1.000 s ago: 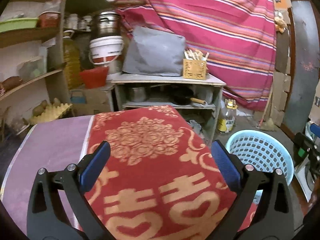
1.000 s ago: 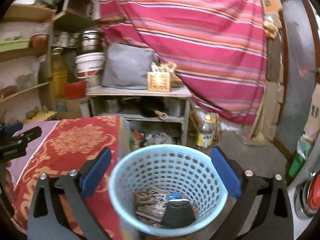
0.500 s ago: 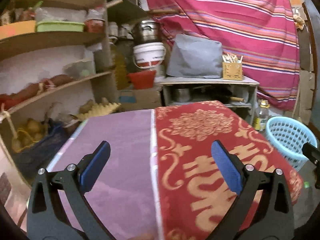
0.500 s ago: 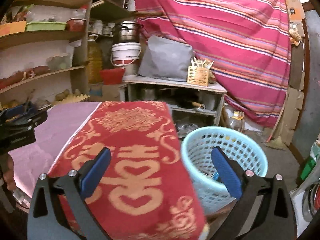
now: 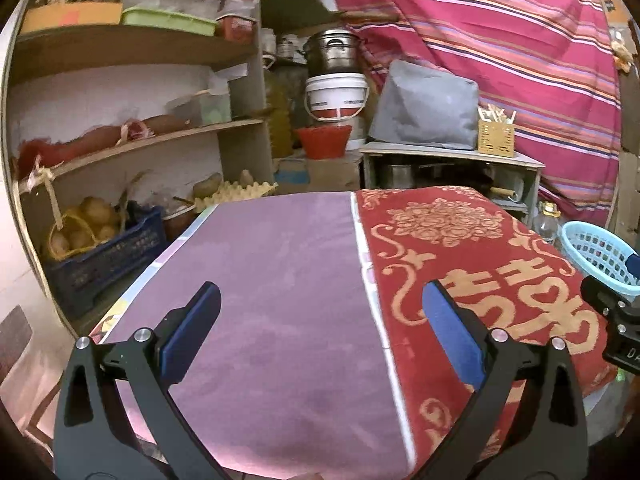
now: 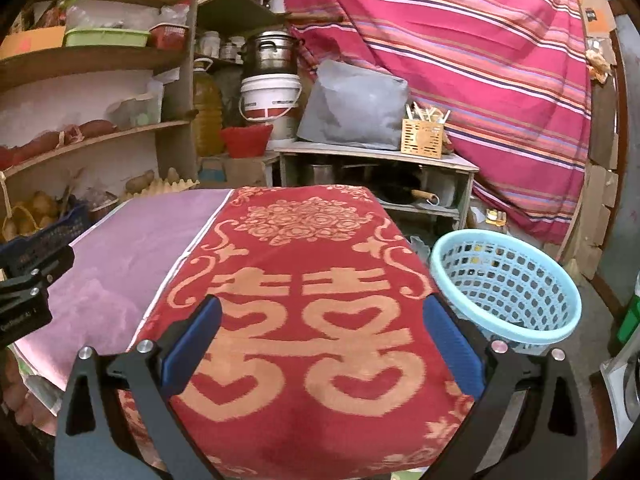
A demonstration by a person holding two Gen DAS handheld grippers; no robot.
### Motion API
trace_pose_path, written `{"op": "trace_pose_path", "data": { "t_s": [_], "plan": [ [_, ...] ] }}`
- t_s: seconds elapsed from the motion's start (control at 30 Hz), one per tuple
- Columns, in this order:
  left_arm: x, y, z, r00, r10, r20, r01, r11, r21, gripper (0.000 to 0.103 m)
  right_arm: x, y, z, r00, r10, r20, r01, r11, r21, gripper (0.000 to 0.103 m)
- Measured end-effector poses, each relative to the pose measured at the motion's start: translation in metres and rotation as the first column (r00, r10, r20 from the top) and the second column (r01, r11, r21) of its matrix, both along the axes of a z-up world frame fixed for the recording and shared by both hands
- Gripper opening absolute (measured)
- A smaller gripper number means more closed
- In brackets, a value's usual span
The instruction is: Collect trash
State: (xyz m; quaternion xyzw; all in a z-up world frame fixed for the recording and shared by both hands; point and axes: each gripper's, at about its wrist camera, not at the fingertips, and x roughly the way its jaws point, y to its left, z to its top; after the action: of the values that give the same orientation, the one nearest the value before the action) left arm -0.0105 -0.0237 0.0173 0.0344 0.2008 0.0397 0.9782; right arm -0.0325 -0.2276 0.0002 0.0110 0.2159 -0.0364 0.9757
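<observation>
I get dim, warm indoor light on both feeds, with a purple-pink cast. Fisheye bends the shelves (image 5: pixel 132 136) into arcs and blackens the corners. The worktop (image 5: pixel 280 280) looks soft and smeared, and the left shelf items are blurred. The striped cloth (image 6: pixel 460 40) and blue basket (image 6: pixel 508 280) read sharper. Shadows are faint; no glare.

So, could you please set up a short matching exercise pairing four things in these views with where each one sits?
Things:
1. blue basket
2. wooden holder
3. steel pot
4. egg tray

Places:
a. on the white bucket
b. on the floor right of the table
c. on the grey shelf unit's top
d. beyond the table's far left corner

Pairs: 1-b, 2-c, 3-a, 4-d
</observation>
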Motion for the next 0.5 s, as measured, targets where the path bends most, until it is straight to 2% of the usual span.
{"op": "trace_pose_path", "data": {
  "t_s": [0.27, 0.5],
  "plan": [
    [0.006, 0.02, -0.008, 1.0, 0.02, -0.013, -0.02, 0.999, -0.035, 0.098, 0.001, 0.021, -0.003, 1.0, 0.019, 0.01, -0.019, 0.999, -0.044, 0.098],
    [0.006, 0.016, -0.006, 1.0, -0.015, 0.006, 0.015, 0.999, -0.04, 0.098, 0.002, 0.022, -0.003, 1.0, 0.006, 0.012, -0.005, 0.998, -0.055, 0.098]
  ]
}}
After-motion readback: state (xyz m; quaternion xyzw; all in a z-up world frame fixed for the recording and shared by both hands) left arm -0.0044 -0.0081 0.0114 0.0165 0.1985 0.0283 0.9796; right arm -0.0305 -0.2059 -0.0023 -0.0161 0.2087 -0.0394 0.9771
